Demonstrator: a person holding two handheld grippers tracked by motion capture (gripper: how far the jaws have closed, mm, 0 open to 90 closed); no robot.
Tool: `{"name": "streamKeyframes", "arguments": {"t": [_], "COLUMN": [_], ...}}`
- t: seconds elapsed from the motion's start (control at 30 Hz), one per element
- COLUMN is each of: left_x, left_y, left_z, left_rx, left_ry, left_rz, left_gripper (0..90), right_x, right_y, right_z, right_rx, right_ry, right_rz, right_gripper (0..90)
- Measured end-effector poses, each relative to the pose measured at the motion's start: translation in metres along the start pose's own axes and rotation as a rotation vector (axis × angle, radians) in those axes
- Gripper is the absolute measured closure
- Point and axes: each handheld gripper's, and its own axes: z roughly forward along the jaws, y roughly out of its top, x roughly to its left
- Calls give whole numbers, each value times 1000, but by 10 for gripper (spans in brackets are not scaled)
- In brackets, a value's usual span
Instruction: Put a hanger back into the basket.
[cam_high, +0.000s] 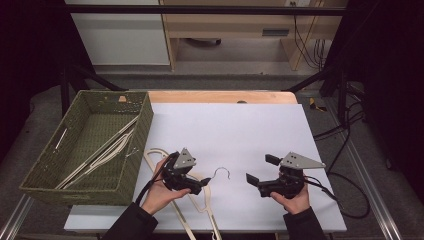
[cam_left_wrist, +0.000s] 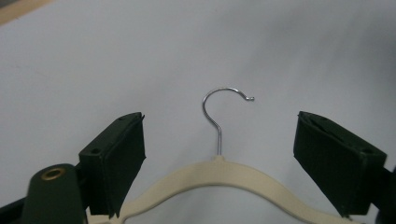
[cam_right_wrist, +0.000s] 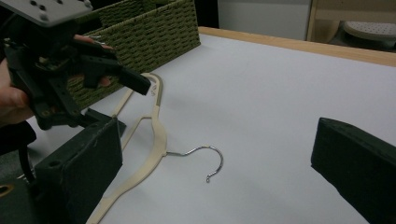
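The left claw (cam_high: 202, 184) sits in the person's left hand (cam_high: 159, 192), which comes in from the bottom edge with a dark sleeve on the forearm. It is tipped forward and to the right, its grey plate on top, and in the left gripper view its two black jaws stand wide apart, the pads pressing on nothing. The right claw (cam_high: 260, 170) is cradled from below in the right hand (cam_high: 296, 200), palm up, pointing left toward the other claw. Its jaws also stand wide apart. The left hand's finger positions are hard to make out behind the claw body.
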Motion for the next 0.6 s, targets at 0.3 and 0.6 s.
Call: {"name": "streamKeyframes", "arguments": {"t": [0.3,0.6], "left_x": [-2,-1], "left_y": [-3,-9], "left_z": [35,55], "left_rx": [74,130], "left_ry": [-14,-5], "left_rz": [-19,-16], "left_gripper": [316,544], "right_x": [0,0], "right_y": [-1,-2], "right_z": [1,4], "right_rx": [9,22], "right_ry": [5,10], "right_rz": [-1,-2], "right_gripper": [26,27]}}
